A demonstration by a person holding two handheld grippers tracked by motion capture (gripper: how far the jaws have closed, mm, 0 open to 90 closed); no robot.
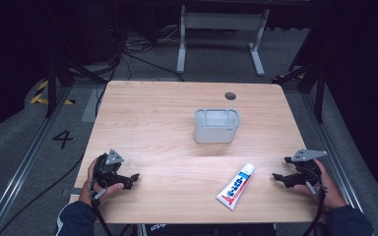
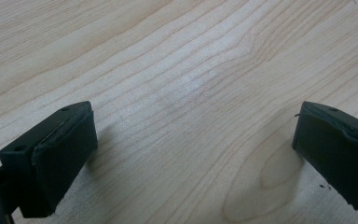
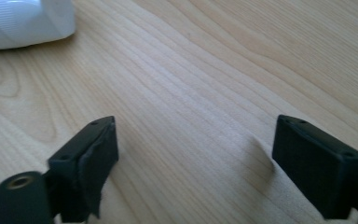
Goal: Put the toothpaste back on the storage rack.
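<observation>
A white toothpaste tube (image 1: 236,187) with blue and red print lies flat near the front of the wooden table (image 1: 152,118), cap pointing away. A grey rectangular holder (image 1: 216,125) stands upright at mid-table. My left gripper (image 1: 134,178) rests at the front left, held in a hand, jaws wide apart over bare wood (image 2: 186,140). At the front right my right gripper (image 1: 278,176) is open too, a short way right of the tube. The tube's white cap (image 3: 23,21) shows at the top left of the right gripper view, beyond the jaws.
A small dark round hole (image 1: 230,95) sits near the table's far edge. Beyond the table are a white desk frame (image 1: 221,34), cables on the floor and dark stands at both sides. A floor mark "4" (image 1: 62,139) lies to the left.
</observation>
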